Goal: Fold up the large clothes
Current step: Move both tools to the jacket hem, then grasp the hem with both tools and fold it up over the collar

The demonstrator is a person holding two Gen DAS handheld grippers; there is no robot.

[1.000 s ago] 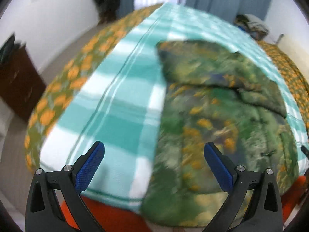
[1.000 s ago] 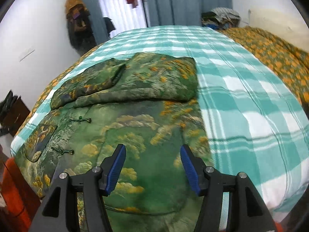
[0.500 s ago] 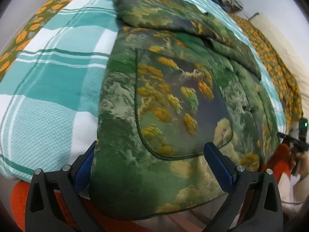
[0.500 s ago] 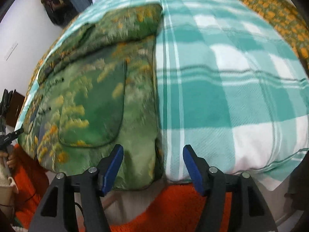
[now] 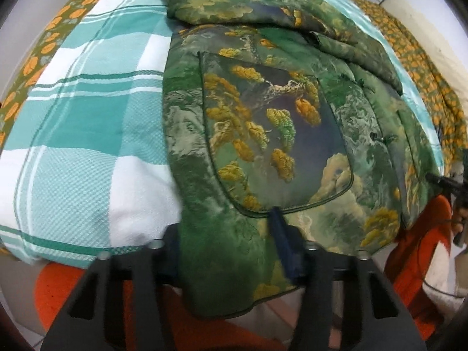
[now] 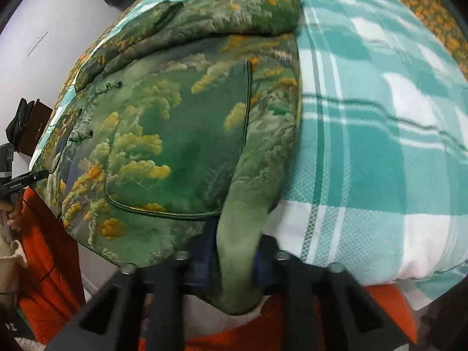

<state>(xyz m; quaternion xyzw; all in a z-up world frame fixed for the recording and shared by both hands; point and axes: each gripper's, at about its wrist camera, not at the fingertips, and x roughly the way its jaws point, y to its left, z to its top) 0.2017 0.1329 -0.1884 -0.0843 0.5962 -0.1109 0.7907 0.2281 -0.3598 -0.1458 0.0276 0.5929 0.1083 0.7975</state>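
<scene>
A padded green jacket with yellow tree print lies flat on the bed, sleeves folded across its far end. My left gripper is at the jacket's near hem on its left corner. Its jaws are closing with the thick fabric bunched between them; one blue pad lies on top and the other is hidden behind the cloth. In the right wrist view the same jacket fills the left half. My right gripper is shut on the hem's right corner, pinching a fold of cloth.
A teal and white plaid blanket covers the bed, over an orange-flowered cover. The person's orange sleeve shows beside the bed edge. A dark cabinet stands against the white wall.
Both grippers came down to the jacket's near hem. Each stood open a moment ago; now both have closed over a hem corner, and the cloth bunches between the pads.
</scene>
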